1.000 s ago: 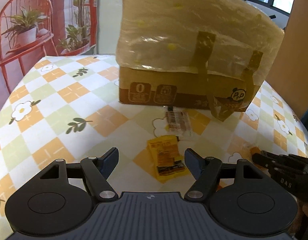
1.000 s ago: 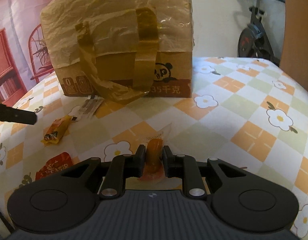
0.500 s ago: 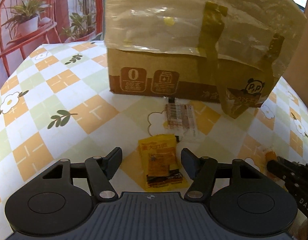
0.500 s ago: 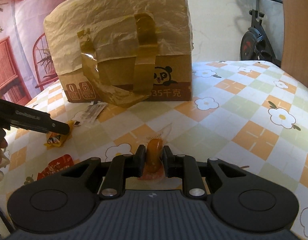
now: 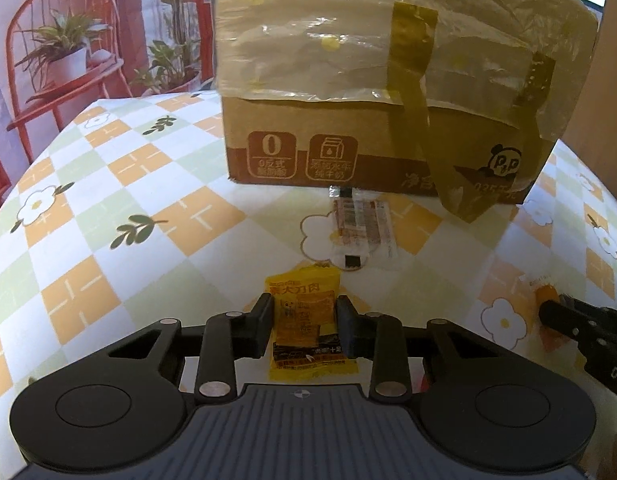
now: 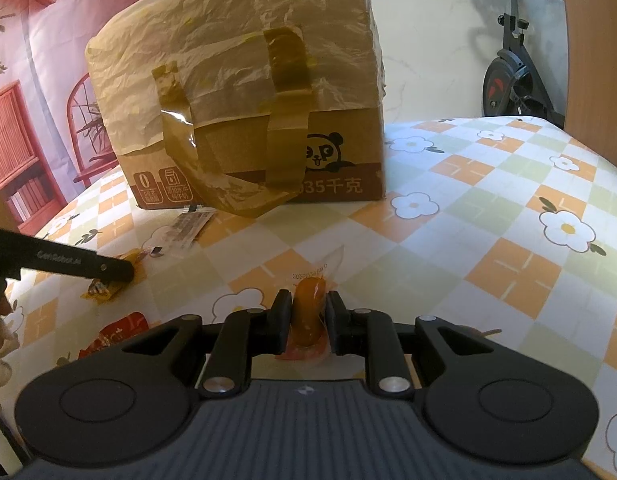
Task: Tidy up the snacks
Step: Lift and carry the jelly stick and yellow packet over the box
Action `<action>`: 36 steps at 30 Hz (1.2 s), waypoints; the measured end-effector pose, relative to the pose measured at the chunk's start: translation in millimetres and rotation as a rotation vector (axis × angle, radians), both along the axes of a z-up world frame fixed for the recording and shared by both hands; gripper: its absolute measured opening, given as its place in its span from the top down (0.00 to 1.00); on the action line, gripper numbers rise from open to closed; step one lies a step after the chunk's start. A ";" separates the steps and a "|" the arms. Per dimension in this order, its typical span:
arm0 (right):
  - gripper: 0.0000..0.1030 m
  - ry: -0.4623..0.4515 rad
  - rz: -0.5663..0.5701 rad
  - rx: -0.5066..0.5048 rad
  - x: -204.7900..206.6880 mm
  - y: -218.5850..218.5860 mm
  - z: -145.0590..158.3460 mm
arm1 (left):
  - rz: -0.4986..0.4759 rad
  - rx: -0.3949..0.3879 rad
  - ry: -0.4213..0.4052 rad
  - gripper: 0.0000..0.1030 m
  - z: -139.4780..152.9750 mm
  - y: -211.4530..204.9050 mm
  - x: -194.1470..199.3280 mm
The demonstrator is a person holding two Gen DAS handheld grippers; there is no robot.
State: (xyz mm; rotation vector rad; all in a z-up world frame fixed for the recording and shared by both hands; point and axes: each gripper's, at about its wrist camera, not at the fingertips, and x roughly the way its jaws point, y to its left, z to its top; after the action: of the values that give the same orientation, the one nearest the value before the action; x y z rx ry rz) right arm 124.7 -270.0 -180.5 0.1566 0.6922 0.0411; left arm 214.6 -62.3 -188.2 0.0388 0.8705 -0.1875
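A yellow snack packet (image 5: 308,354) lies flat on the checked tablecloth (image 5: 108,208). My left gripper (image 5: 304,306) is closing on it, and its pads press the packet's two long edges. In the right wrist view that gripper's finger (image 6: 108,270) lies over the same packet (image 6: 102,291). My right gripper (image 6: 307,306) is shut on an orange sausage in clear wrap (image 6: 310,290), low over the cloth. In the left wrist view it enters from the right (image 5: 548,314), with the sausage's tip (image 5: 546,292) showing.
A tall cardboard box (image 5: 348,140) wrapped in plastic and brown tape stands at the back. A clear striped packet (image 5: 362,220) lies just before it. A red packet (image 6: 116,336) lies near the left front. An exercise bike (image 6: 516,76) stands beyond the table.
My left gripper has come forward and down over the yellow packet, and its jaws have closed from wide open onto it. The right gripper has kept still with the sausage.
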 end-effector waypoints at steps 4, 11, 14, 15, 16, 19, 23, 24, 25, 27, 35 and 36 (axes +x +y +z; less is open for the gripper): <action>0.80 0.000 0.000 0.008 0.1 -0.9 -0.2 | 0.015 -0.014 0.001 0.66 1.0 8.2 -5.6; 0.80 0.002 0.000 0.003 0.7 -0.4 -0.4 | 0.040 -0.034 -0.010 0.66 5.5 21.4 -7.5; 0.81 0.006 0.001 0.006 1.2 -0.9 0.5 | 0.025 -0.038 -0.037 0.66 13.1 22.9 -9.4; 0.81 0.009 0.002 0.005 1.2 -0.6 1.0 | 0.017 -0.035 -0.051 0.66 16.9 23.3 -10.1; 0.81 0.010 0.005 0.005 0.8 -0.3 1.6 | 0.010 -0.032 -0.065 0.66 20.9 24.5 -10.7; 0.81 0.005 0.005 0.015 -2.1 -1.0 6.9 | -0.012 -0.032 -0.100 0.66 36.9 30.9 -10.9; 0.81 -0.039 -0.007 0.040 -4.9 -4.5 26.9 | -0.052 -0.043 -0.167 0.66 65.1 38.9 -9.6; 0.81 -0.060 -0.009 0.038 -4.3 -5.6 35.3 | -0.065 -0.050 -0.190 0.66 73.3 40.7 -8.5; 0.81 -0.081 -0.010 0.037 -3.1 -6.9 44.0 | -0.075 -0.056 -0.210 0.66 81.9 42.0 -7.1; 0.81 -0.134 -0.012 0.036 1.1 -10.0 64.2 | -0.087 -0.075 -0.245 0.66 99.1 43.1 -0.9; 0.81 -0.338 0.027 0.003 39.9 -12.4 145.3 | -0.159 -0.122 -0.404 0.66 164.1 11.7 33.1; 0.81 -0.357 0.035 -0.010 46.8 -10.7 154.0 | -0.174 -0.129 -0.421 0.66 168.8 4.3 38.2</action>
State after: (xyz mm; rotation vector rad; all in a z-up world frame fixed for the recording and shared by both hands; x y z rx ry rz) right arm 171.5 -280.7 -26.5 0.1229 0.3385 0.0966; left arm 252.8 -58.0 -19.4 0.0322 0.4333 -0.3832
